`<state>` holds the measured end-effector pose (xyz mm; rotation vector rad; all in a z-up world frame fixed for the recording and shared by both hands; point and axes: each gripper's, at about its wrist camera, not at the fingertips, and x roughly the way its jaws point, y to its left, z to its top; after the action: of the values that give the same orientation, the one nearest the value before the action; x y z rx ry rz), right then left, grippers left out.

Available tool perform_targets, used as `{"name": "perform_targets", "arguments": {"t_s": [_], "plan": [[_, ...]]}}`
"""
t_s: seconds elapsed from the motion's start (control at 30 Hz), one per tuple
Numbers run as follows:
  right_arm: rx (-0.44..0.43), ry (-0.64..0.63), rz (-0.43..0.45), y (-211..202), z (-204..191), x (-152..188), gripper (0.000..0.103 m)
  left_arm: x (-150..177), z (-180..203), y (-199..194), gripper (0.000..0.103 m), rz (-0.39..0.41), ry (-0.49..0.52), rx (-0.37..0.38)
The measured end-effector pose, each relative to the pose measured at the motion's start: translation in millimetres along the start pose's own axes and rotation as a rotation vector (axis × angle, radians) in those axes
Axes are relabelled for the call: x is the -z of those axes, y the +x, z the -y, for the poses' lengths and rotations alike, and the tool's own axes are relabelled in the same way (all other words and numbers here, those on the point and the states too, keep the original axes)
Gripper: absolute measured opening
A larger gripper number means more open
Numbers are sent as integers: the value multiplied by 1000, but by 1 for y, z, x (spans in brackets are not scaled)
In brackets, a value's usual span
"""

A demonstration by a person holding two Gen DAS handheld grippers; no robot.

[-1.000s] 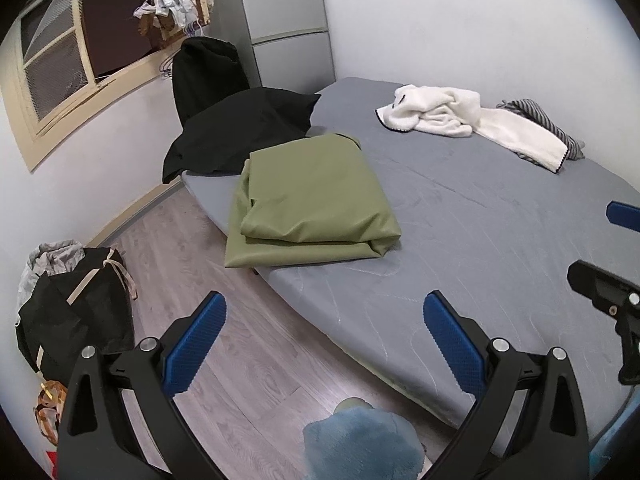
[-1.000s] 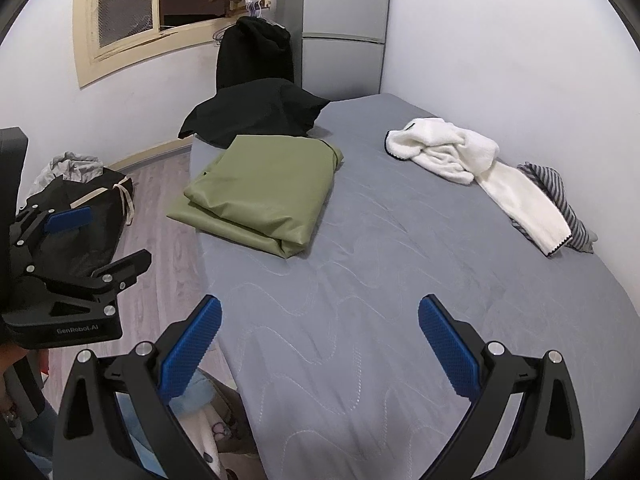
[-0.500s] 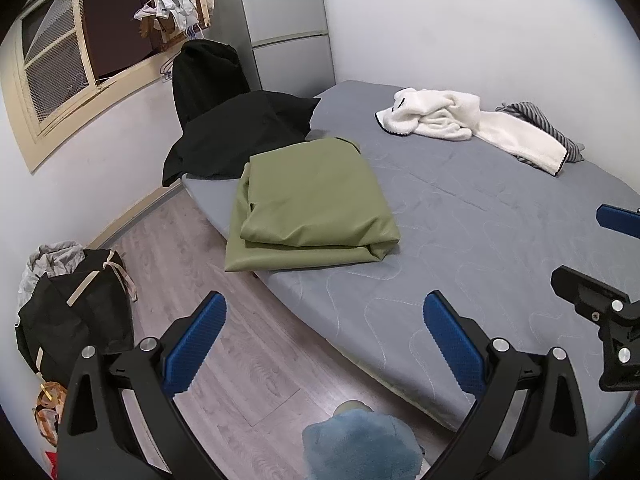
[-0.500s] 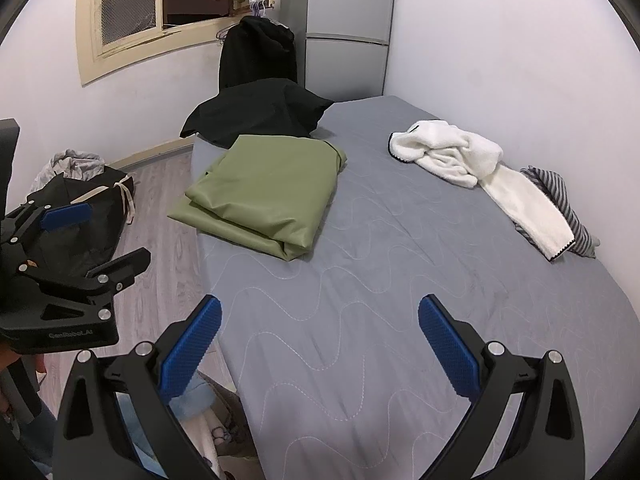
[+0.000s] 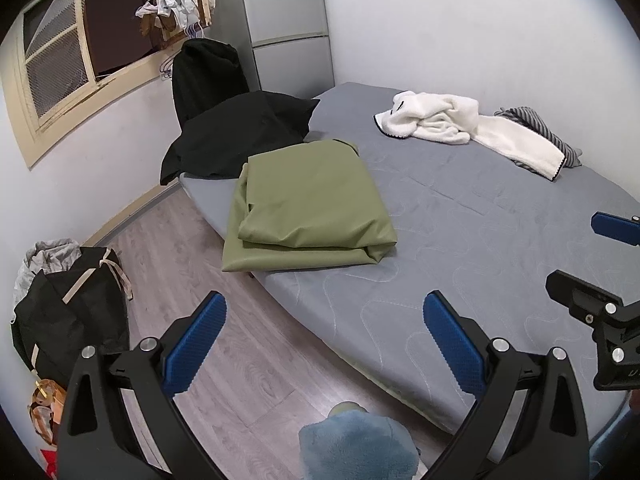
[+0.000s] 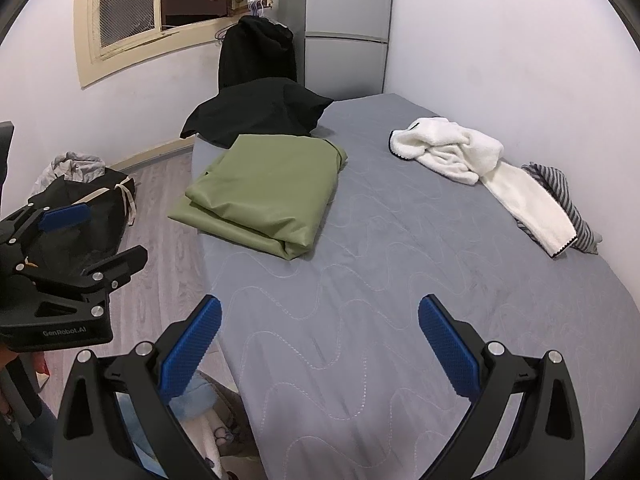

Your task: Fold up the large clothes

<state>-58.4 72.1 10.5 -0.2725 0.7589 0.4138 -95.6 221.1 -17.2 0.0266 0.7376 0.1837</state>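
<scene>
A folded olive-green garment [image 5: 308, 208] lies on the left edge of the grey bed [image 5: 460, 240]; it also shows in the right wrist view [image 6: 264, 192]. A crumpled white fleece garment [image 5: 460, 128] lies at the bed's far side by the wall, with a striped grey garment [image 5: 536, 124] beside it; both show in the right wrist view, the fleece [image 6: 480, 164] and the striped one [image 6: 564, 196]. My left gripper [image 5: 324, 332] is open and empty above the bed's near edge. My right gripper [image 6: 320, 336] is open and empty over the bed's near part.
A black garment [image 5: 240, 132] drapes over the bed's far left corner and a chair. A black bag [image 5: 68, 312] with grey cloth stands on the wood floor at left. A grey fridge [image 5: 288, 28] stands in the corner. A person's blue slipper [image 5: 356, 452] is below.
Both grippers have drawn back a little from the bed and stay open. The clothes have not moved.
</scene>
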Motion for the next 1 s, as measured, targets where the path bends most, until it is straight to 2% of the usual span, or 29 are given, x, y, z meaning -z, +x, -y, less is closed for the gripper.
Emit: {"name": "perform_targets", "arguments": {"t_s": [1.0], "plan": [[-5, 1, -20, 9, -2, 2, 97, 0, 0, 4, 97, 0, 4, -12]]}}
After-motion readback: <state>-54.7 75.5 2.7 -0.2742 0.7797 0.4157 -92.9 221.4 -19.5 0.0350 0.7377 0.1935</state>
